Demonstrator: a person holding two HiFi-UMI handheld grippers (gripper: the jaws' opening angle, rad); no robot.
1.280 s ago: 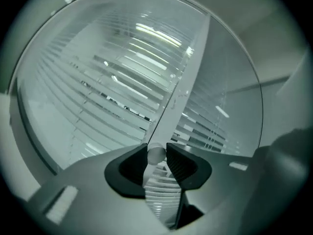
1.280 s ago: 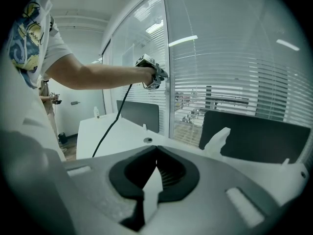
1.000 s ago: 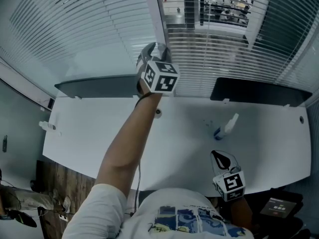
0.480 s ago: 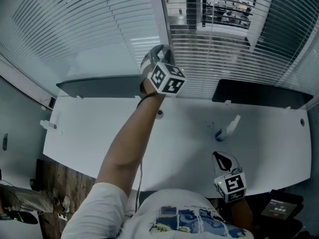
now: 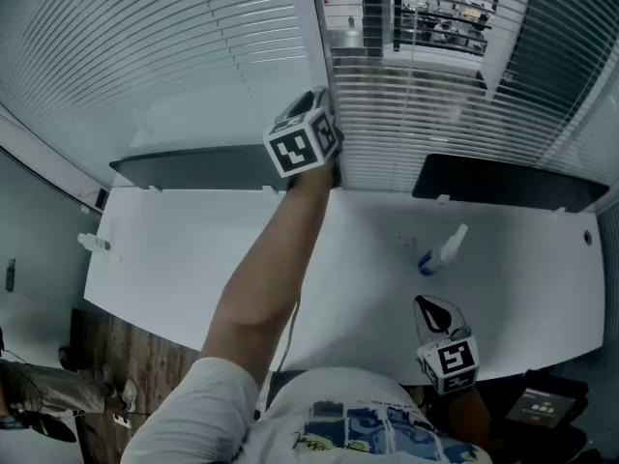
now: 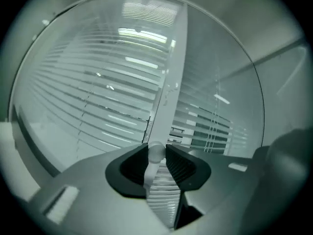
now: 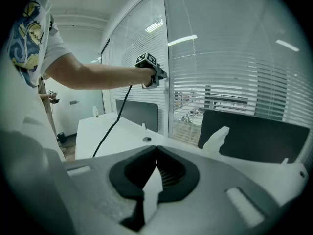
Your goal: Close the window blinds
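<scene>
- One right gripper (image 5: 427,304) hovers nearest the person, its black jaws together on nothing.
- One white spray bottle (image 5: 441,246) sits on the white desk (image 5: 193,259).
- Two dark flat panels (image 5: 193,167) stand along the desk's far edge.
- One left gripper (image 5: 320,101), whose jaws have just been closing, is clamped on the thin white blind wand (image 6: 149,174).
- Two white slatted window blinds (image 5: 145,46) hang behind, either side of a white frame post (image 5: 308,27).

A white desk (image 5: 184,259) bears a spray bottle (image 5: 441,248) and a small bottle (image 5: 94,244)
</scene>
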